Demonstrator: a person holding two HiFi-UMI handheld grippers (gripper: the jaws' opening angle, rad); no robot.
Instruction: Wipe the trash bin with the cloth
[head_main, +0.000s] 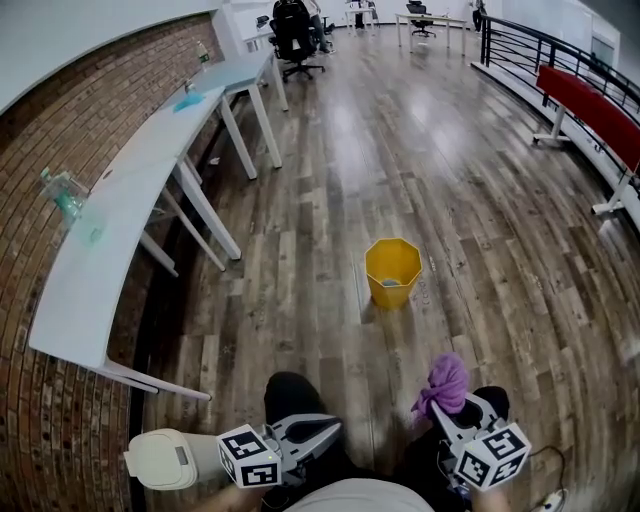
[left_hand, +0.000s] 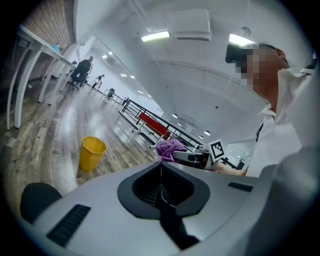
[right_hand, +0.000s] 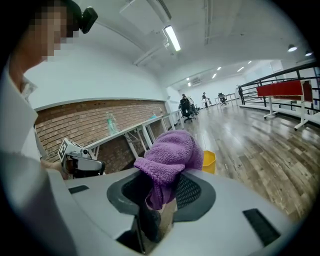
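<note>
Cloth (right_hand: 170, 155), purple and soft, sits bunched and pinched in the right gripper's (head_main: 447, 412) closed jaws. Left gripper (left_hand: 161, 167) jaws are pressed together, empty. Yellow trash bin (head_main: 392, 270) stands well ahead of both; it looks like light plastic, likely to slide, so steadying its rim seems wise.

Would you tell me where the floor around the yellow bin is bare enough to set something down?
Bare floor rings the yellow bin; the widest stretch lies right of it, toward the red bench. Leftward the white table bounds it. Crowded: the near edge, around the left gripper and the right gripper holding the purple cloth.
</note>
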